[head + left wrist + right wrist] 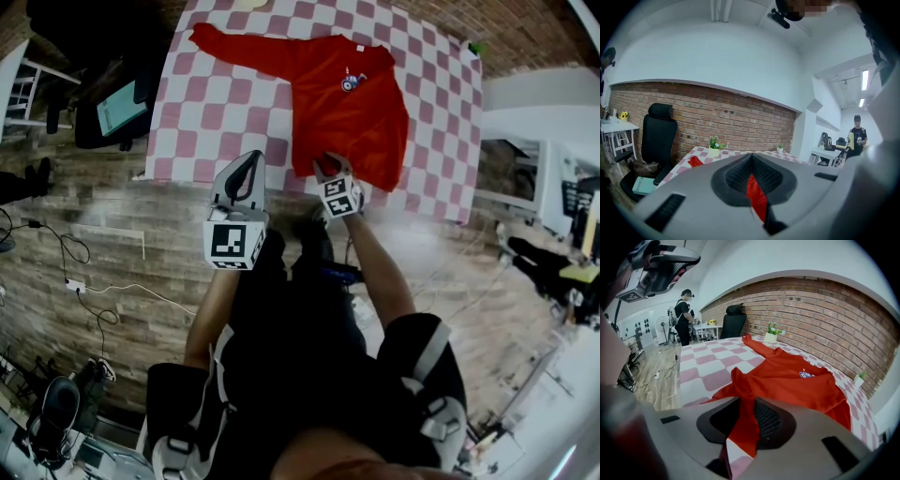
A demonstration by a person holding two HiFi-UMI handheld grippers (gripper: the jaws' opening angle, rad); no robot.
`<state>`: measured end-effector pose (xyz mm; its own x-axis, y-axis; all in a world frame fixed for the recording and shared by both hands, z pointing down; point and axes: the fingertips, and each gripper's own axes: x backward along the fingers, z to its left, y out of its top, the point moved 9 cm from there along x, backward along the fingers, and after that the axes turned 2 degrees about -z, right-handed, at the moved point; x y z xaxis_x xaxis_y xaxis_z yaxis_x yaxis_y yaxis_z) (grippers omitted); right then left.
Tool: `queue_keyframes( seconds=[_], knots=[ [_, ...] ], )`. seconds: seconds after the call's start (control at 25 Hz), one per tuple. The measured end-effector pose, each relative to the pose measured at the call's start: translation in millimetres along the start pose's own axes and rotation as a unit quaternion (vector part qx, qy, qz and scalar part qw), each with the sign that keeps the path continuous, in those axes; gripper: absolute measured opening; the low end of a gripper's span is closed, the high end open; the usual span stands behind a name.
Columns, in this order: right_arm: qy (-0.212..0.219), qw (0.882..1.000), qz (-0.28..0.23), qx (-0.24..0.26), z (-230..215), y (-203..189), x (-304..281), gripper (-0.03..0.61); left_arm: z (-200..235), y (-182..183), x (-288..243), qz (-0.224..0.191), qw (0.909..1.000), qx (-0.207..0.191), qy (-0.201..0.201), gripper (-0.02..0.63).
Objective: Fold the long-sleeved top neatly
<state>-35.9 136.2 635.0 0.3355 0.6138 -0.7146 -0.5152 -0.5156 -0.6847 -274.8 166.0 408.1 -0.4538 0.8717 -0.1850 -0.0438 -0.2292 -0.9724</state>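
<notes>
My right gripper (744,401) stands with its jaws spread, and the hem of the red long-sleeved knit top (797,385) runs between them; the cloth rises in a small peak just ahead of the tips, and neither pad seems to press on it. The top lies chest-up across the pink-and-white checked tablecloth (234,103), one sleeve stretched toward the far left corner and the hem at the near edge where that gripper sits. My left gripper (248,161) hangs just beside the hem's left corner, over the table's near edge, its jaws pressed together. A red sliver shows in the slit between them, though I cannot tell whether any cloth is caught there. Beyond the table I see a red brick wall (825,310), a small potted plant (714,146), a black office chair (658,136) and a wood-plank floor (112,244).
</notes>
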Motion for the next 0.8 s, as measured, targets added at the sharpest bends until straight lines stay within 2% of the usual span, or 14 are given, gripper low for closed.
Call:
queue_keyframes(
  seconds=[0.36, 0.48, 0.56, 0.8],
  knots=[
    [0.017, 1.000, 0.008, -0.005, 19.3, -2.2, 7.5, 0.094, 5.3, -3.3, 8.0, 0.000, 0.9998, -0.012, -0.013, 0.006],
    [0.023, 1.000, 0.005, -0.019, 23.2, -1.3, 15.6, 0.094, 5.1, -1.2, 10.6, -0.002, 0.9998, -0.002, -0.017, 0.007],
    [0.022, 0.999, -0.002, -0.039, 22.9, -0.2, 22.5, 0.092, 4.8, 0.9, 12.2, -0.005, 0.9998, 0.005, -0.020, 0.006],
    [0.001, 0.989, -0.060, -0.134, 5.4, 18.4, 52.8, 0.021, 5.7, 5.4, 16.9, -0.007, 0.9995, 0.000, -0.030, 0.006]
  ],
)
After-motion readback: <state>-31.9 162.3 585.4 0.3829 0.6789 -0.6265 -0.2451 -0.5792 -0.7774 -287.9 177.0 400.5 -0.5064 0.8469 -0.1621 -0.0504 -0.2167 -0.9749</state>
